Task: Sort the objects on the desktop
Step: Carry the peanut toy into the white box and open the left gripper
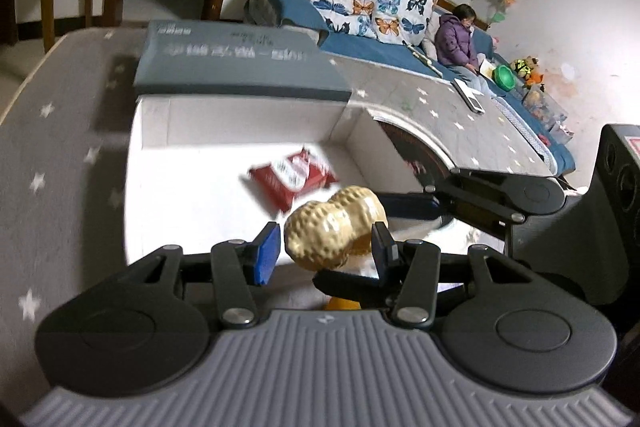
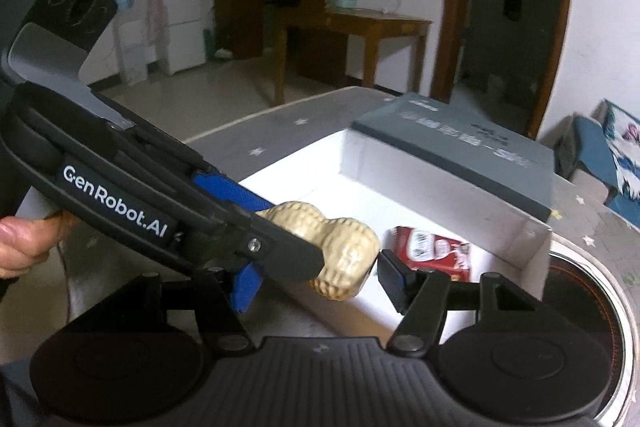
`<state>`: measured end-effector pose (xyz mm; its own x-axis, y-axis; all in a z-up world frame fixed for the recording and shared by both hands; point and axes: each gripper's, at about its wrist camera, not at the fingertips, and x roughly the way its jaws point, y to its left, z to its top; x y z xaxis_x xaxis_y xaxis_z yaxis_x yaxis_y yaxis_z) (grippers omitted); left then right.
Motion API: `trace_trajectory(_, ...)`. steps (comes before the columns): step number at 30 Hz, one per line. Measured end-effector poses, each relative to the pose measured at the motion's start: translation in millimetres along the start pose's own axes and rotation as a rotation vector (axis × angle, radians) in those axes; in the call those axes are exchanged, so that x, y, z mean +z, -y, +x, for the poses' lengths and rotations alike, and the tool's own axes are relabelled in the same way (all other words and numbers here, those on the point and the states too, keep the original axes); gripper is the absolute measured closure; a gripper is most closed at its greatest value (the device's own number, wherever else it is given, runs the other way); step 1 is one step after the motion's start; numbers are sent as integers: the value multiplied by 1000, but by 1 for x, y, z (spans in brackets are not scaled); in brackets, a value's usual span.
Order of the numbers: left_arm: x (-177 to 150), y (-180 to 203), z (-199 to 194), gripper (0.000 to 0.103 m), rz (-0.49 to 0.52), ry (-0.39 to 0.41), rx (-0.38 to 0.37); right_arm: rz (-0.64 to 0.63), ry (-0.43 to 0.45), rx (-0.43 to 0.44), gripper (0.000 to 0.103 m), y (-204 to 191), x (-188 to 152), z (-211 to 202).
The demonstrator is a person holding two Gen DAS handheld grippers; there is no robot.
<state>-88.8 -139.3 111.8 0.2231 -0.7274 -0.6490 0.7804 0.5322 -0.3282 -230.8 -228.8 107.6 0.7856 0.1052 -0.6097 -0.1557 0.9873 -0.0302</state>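
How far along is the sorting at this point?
Done: one red snack packet already lies inside the open white cardboard box. In hand: the left gripper holds a tan peanut-shaped toy above the box, with the right gripper open around it. Left: the peanut-shaped toy has yet to go into the box; whether other items remain is not visible.

Open white box [image 1: 168,147], only red packet [image 1: 292,181] inside; lid [image 1: 240,67] behind.
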Motion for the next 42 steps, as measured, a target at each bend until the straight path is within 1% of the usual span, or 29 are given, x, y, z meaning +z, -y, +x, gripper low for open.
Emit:
trace_trajectory(2, 11, 0, 13, 53, -1, -13, -6, 32, -2, -8, 39, 13, 3, 6)
trace_trajectory(7, 25, -4, 50, 53, -5, -61, 16, 95, -42, -11, 39, 44, 5, 27)
trace_trajectory(11, 28, -11, 72, 53, -21, -97, 47, 142, -98, 0, 39, 67, 0, 50)
trace_trajectory(20, 24, -25, 83, 53, -35, -108, 66, 186, -195, 29, 39, 93, -8, 84)
trace_trajectory(24, 23, -29, 82, 53, -44, -108, 75, 189, -230, 38, 39, 98, -6, 94)
trace_trajectory(29, 18, -31, 73, 53, -46, -97, 78, 189, -253, 34, 38, 96, -7, 98)
trace_trajectory(32, 13, -28, 63, 53, -42, -87, 74, 191, -248, 29, 38, 94, -8, 95)
trace_trajectory(37, 1, -19, 40, 53, -25, -70, 68, 192, -226, 22, 36, 90, -7, 85)
trace_trajectory(42, -21, -2, 7, 53, 21, -44, 53, 178, -183, 4, 36, 80, -8, 65)
